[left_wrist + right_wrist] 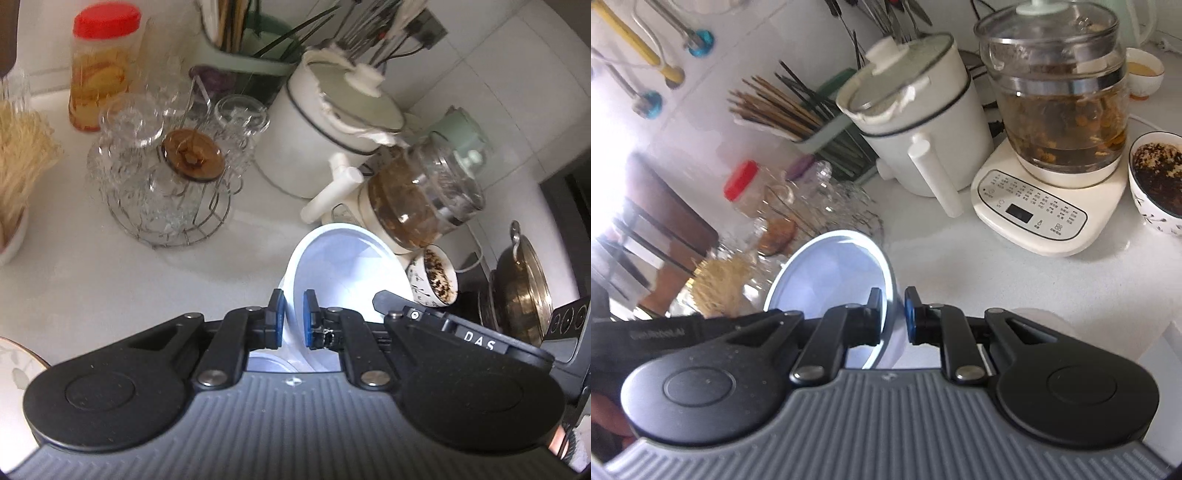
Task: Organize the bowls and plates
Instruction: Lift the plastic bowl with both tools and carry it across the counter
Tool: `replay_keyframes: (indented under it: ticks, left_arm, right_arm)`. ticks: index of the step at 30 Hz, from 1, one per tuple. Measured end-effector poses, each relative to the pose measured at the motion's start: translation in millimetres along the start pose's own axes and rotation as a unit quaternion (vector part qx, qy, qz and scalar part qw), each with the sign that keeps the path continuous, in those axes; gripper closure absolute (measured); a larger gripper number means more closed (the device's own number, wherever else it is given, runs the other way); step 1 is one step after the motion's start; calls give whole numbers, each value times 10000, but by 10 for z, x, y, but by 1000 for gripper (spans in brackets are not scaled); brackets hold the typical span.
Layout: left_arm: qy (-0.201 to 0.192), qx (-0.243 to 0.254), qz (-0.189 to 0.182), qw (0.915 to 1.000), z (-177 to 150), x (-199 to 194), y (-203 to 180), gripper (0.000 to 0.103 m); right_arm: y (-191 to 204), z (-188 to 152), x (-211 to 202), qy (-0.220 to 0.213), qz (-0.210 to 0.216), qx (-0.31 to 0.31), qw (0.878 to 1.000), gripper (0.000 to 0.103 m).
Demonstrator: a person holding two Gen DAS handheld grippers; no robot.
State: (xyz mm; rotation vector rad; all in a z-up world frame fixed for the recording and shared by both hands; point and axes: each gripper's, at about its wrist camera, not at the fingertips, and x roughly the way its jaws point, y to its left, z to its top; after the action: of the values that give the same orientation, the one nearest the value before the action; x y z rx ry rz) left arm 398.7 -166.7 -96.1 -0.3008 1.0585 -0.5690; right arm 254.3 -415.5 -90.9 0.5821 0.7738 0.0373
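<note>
A white bowl [343,269] is held tilted above the white counter, and both grippers pinch its rim from opposite sides. My left gripper [293,323] is shut on the near rim in the left wrist view, with the right gripper's black body [443,325] visible beyond. In the right wrist view the same bowl [831,273] stands on edge, and my right gripper [893,317] is shut on its rim. Another white bowl [269,363] lies below the held one, mostly hidden. A floral plate's edge [18,362] shows at lower left.
The counter holds a wire rack of glass cups [166,177], a red-lidded jar [101,66], a white lidded pot [325,122], a glass tea kettle on its base [1056,110], a patterned cup of tea leaves [1156,181], a chopstick holder [798,114] and a metal pot [521,291].
</note>
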Motion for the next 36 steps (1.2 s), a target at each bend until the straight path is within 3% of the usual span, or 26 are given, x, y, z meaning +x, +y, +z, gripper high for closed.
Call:
replay_keyframes:
  ticks: [8,14,26,36]
  left_arm:
    - [55,294,-127,9995,-83,-218,6,91]
    - [278,331,-139,9990,-191,-205,131,92]
    - [894,129,21,9959,-592,140,491,91]
    - [1060,132,180,9941,-726,341,526,91]
  right_arm:
    - [143,-170,-177,-128,-110,190,9997,87]
    - [167,-358,-160,16,-224,303,9993,87]
    - [62,-822,82,478,-571,370,9965,87]
    - [-8,-911,242,778,-757,207,9939,86]
